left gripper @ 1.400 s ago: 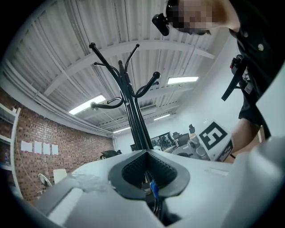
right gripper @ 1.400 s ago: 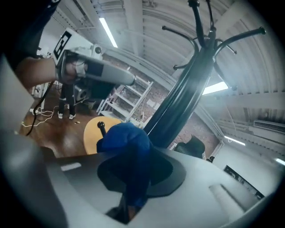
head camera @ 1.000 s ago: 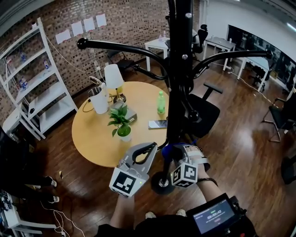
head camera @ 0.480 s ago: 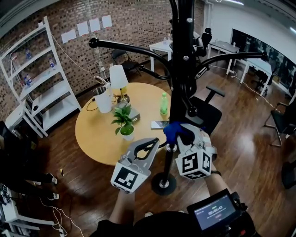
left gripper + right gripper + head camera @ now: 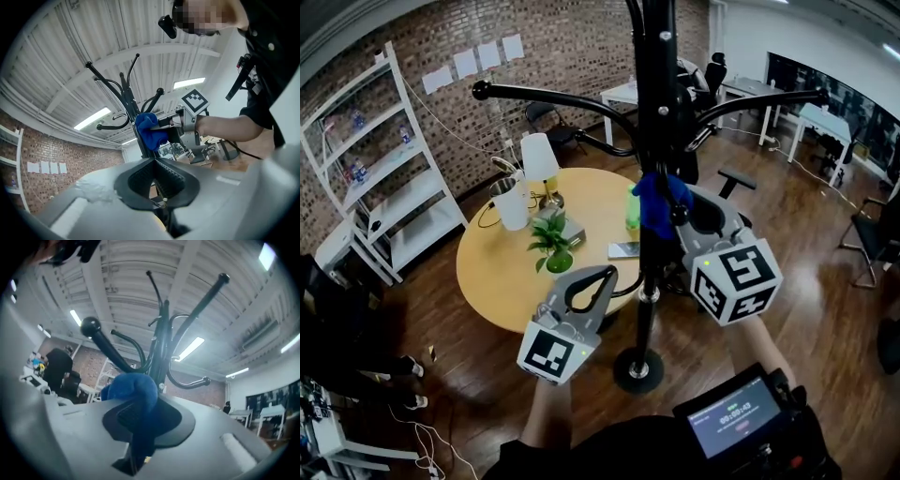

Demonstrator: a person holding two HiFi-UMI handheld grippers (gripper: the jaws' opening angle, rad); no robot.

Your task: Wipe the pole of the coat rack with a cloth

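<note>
The black coat rack pole rises in the middle of the head view, with its round base on the wooden floor. My right gripper is shut on a blue cloth, which presses against the pole just below the hooked arms. In the right gripper view the cloth bulges out of the gripper in front of the pole. My left gripper hangs shut and empty left of the pole, lower down. From the left gripper I see the cloth on the pole.
A round wooden table behind the pole bears a potted plant, a lamp, a white jug, a green bottle and a phone. An office chair stands right of the pole, white shelving at far left.
My right gripper has slid the blue cloth up the pole, from near the base to just under the hooked arms. The left gripper has barely moved.
</note>
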